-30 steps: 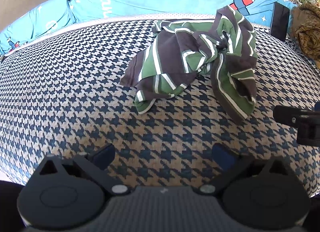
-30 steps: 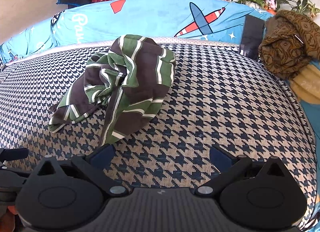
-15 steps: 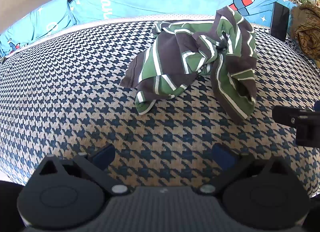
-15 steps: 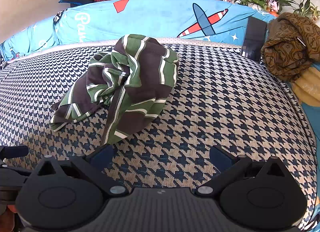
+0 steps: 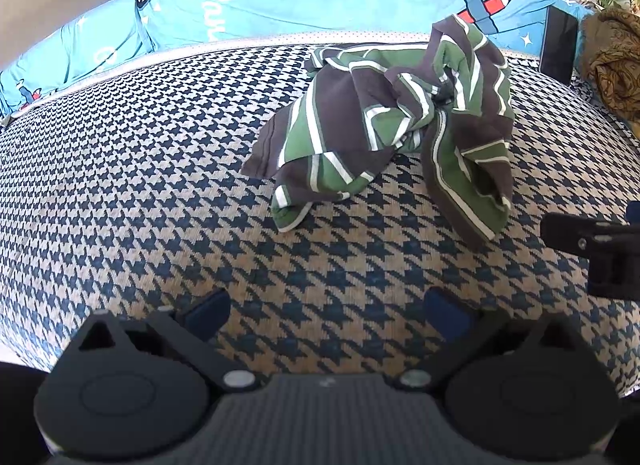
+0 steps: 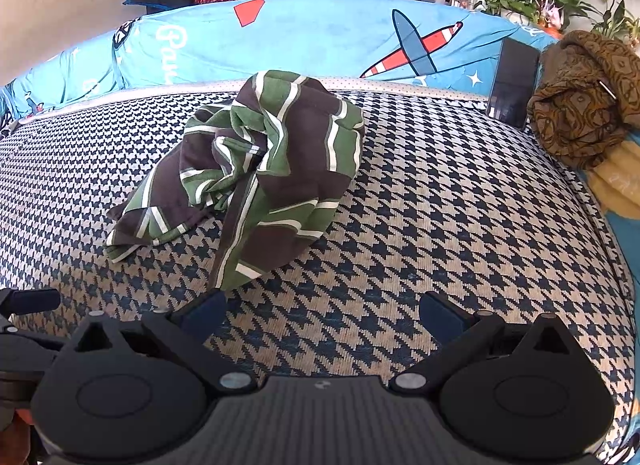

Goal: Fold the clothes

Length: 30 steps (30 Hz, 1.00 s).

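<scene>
Green-and-brown striped garment (image 5: 392, 125) lies crumpled in heap on blue-and-cream houndstooth mat (image 5: 140, 185), toward far side, near light-blue airplane-print cushion (image 6: 320, 41). Left gripper (image 5: 326, 305) spread wide, empty, short of garment. Right gripper (image 6: 320, 307) likewise agape, its left fingertip (image 6: 204, 311) just before hanging edge of garment.

right gripper (image 5: 596, 241) edge-cropped; brown cloth (image 6: 580, 105) cropped
</scene>
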Motion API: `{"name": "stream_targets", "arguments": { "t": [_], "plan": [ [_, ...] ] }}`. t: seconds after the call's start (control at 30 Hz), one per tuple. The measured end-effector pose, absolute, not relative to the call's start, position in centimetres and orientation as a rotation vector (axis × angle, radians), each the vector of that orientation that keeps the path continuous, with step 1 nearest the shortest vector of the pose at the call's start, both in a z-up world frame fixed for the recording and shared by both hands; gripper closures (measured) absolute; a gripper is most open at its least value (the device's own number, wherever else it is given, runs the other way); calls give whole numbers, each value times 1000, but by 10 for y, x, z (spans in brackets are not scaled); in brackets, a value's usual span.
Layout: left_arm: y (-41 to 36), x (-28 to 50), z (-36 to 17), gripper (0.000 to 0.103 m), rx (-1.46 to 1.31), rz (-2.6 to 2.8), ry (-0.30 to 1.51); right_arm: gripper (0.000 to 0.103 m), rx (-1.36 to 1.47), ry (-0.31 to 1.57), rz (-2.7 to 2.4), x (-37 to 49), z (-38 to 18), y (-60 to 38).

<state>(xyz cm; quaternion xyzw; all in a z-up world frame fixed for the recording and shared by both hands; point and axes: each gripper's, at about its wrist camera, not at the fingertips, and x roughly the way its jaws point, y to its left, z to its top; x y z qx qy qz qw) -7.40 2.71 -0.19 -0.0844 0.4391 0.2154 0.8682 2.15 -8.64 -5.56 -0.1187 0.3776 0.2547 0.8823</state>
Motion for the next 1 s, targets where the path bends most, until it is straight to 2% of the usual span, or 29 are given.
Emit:
{"name": "stream_targets", "arguments": {
  "t": [1.0],
  "plan": [
    [43,-76,-10,0,-209,421,937,0,-270,779,548,19,-57,-80]
  ]
}}
